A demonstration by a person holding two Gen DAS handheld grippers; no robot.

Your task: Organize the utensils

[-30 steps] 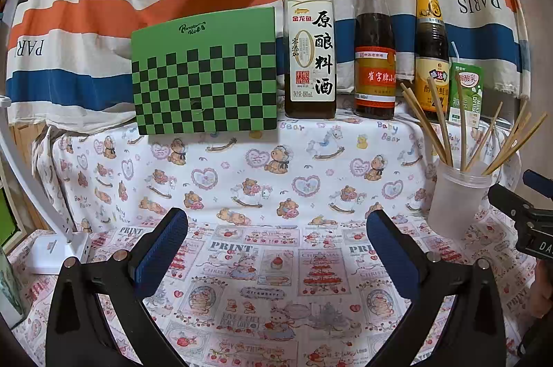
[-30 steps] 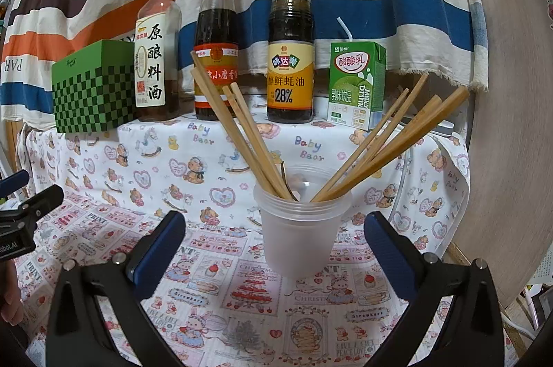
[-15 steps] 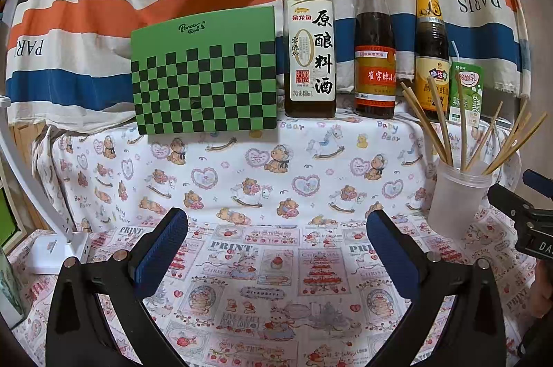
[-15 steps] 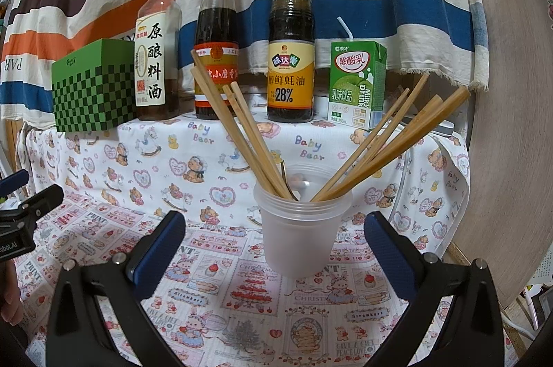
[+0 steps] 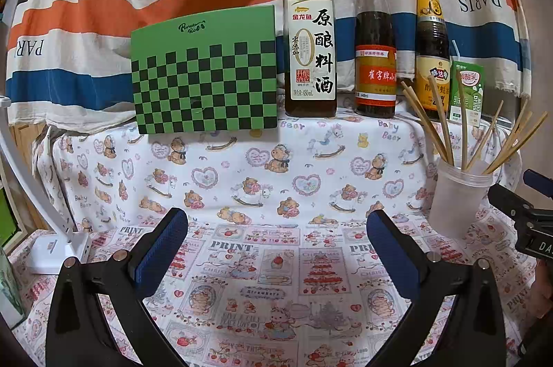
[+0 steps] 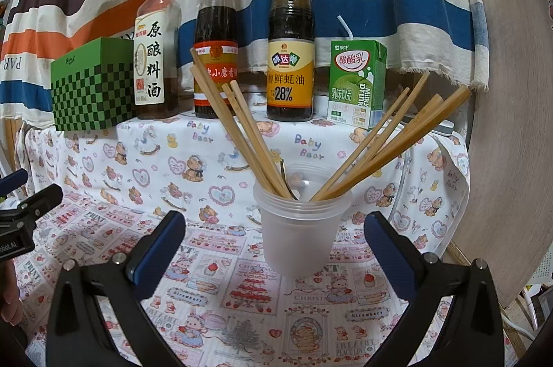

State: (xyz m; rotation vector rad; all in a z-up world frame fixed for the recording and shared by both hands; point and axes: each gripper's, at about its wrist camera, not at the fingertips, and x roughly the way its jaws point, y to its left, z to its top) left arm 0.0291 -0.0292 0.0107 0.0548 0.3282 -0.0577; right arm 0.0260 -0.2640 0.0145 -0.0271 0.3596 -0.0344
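Toward the left edge of the desk (image 5: 276, 284), the left gripper (image 5: 276, 249) is hovering over bare patterned cloth, its jaws standing wide apart and holding nothing. Along the raised back edge, a green checkered box (image 5: 205, 73) and three sauce bottles (image 6: 292, 35) are standing upright, with a milk carton (image 6: 356, 83) at the right end. Toward the right edge, the right gripper (image 6: 274, 251) is facing a translucent plastic cup (image 6: 300, 228), its jaws spread open and gripping nothing. Bamboo chopsticks (image 6: 242, 132) are leaning fanned out inside that cup, some left, some right. They are probably light, stiff and fairly smooth, so pinching one at mid-shaft, above the rim, looks safest; the light cup may tip.
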